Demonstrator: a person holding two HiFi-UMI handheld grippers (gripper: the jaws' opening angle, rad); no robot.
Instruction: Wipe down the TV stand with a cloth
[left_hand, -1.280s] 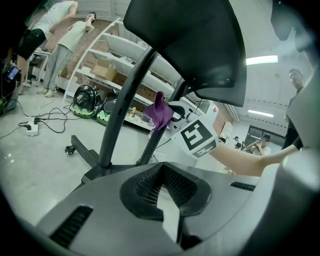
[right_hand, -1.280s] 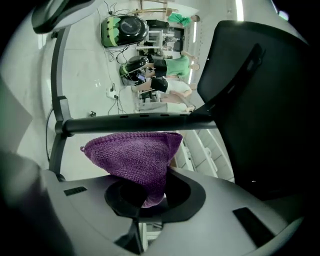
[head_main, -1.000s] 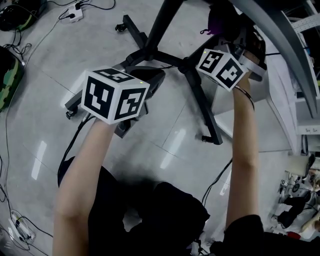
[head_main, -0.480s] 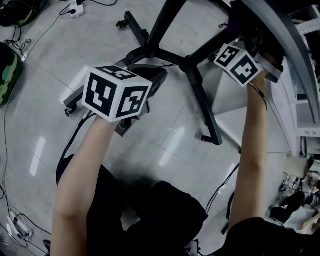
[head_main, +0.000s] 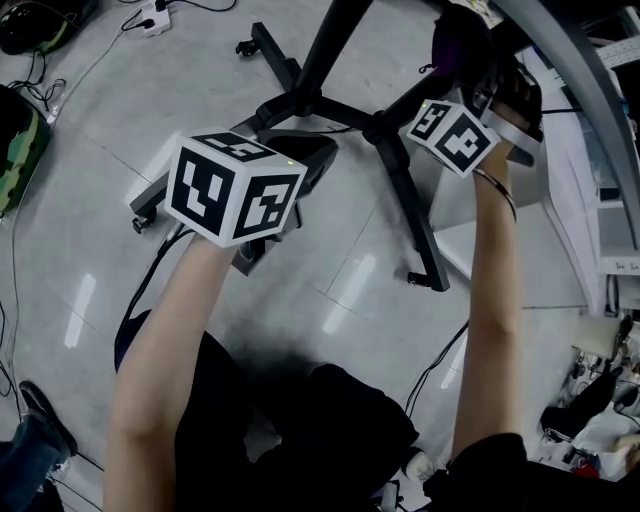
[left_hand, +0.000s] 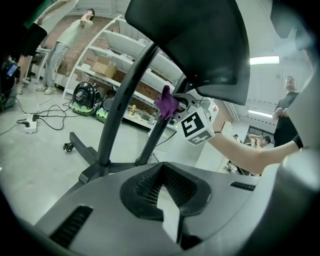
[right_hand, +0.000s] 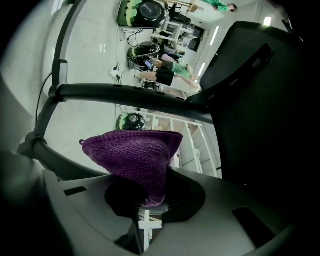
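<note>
Grey floor tiles (head_main: 330, 290) below: right gripper (right_hand: 149, 212), clamped on purple cloth (right_hand: 135, 155), slid back leftward along TV stand (head_main: 395, 190) (wiping stroke continues); left gripper (left_hand: 167, 210) closed, empty.

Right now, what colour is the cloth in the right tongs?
The cloth is purple, knitted; clearest in the right gripper view.

Bright, even indoor light, with strong wide-angle bending.
The pale floor (head_main: 100, 150) carries white streaks of glare from lamps overhead, and a ceiling lamp (left_hand: 264, 60) shines in the left gripper view. Both gripper views turn dark and curved at the edges. The purple cloth (right_hand: 135, 155) is sharp; the screen (right_hand: 260, 100) is nearly black, without detail.
</note>
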